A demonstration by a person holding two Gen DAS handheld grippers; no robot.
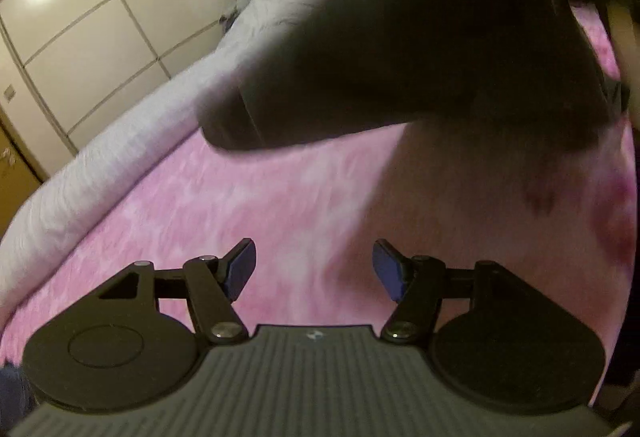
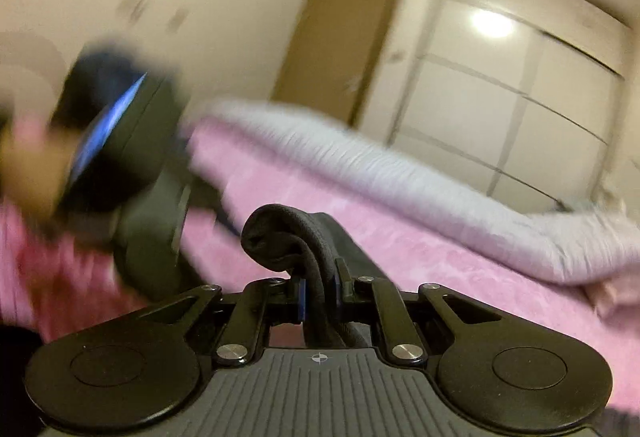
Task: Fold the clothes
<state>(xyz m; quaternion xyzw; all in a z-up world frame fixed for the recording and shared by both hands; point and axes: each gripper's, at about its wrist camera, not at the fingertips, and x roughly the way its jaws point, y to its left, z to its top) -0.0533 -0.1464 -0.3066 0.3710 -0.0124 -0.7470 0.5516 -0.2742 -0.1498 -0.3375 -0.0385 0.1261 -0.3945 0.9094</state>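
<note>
The dark garment (image 1: 420,37) hangs in the air above the pink blanket (image 1: 280,205), one bunched edge (image 2: 288,233) pinched between the pressed-together fingers of your right gripper (image 2: 320,293). Your left gripper (image 1: 314,269) is spread wide with nothing between its blue pads (image 1: 240,269), low over the blanket and below the hanging cloth. A white rolled duvet (image 1: 100,173) lies along the blanket's far edge, and beyond it stands a pale wardrobe (image 1: 100,17)
</note>
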